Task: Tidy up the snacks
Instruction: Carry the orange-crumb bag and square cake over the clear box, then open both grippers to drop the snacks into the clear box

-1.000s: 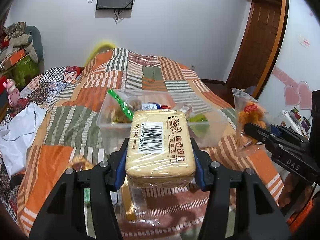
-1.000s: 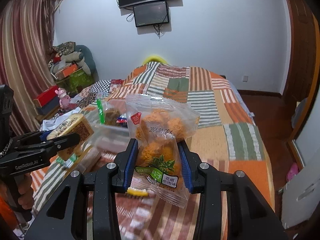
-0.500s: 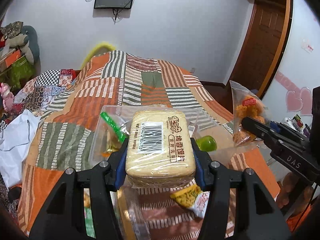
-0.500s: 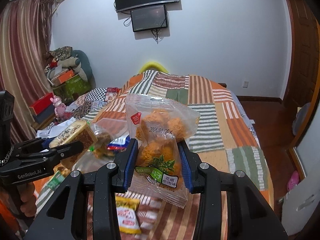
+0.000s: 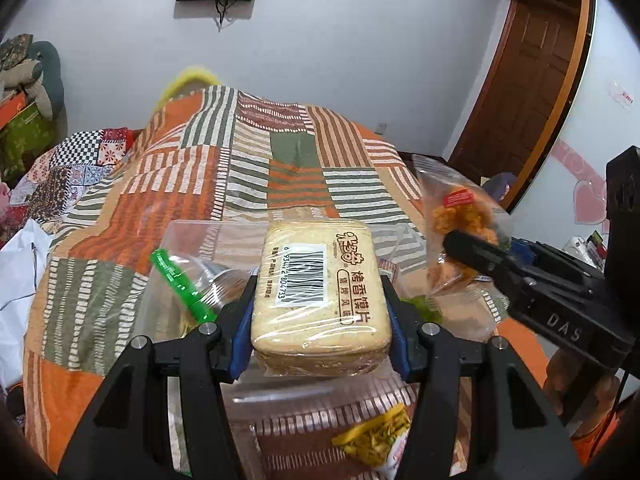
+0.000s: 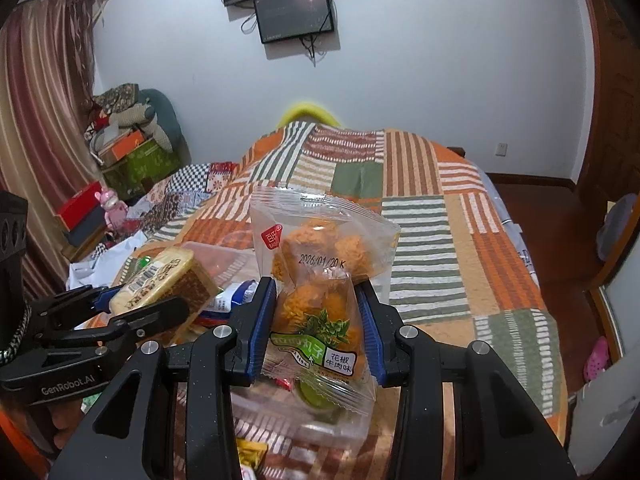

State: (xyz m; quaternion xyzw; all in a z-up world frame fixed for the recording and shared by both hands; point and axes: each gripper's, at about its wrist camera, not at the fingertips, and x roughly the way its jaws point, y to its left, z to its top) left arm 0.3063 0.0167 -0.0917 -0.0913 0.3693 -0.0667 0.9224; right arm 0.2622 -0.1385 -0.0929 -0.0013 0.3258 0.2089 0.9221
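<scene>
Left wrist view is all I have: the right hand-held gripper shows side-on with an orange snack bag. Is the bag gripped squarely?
Observer: Yes. In the right wrist view both blue pads of the right hand-held gripper press the lower half of the snack bag, and the bag stands upright.
Operator: What is under it?
Observer: The clear bin shows directly below the bag. I cannot tell how high above it the bag is.
Operator: Which face of the bag points back at the camera?
Observer: The printed front, with a stamped date across the middle and a green label low down.
</scene>
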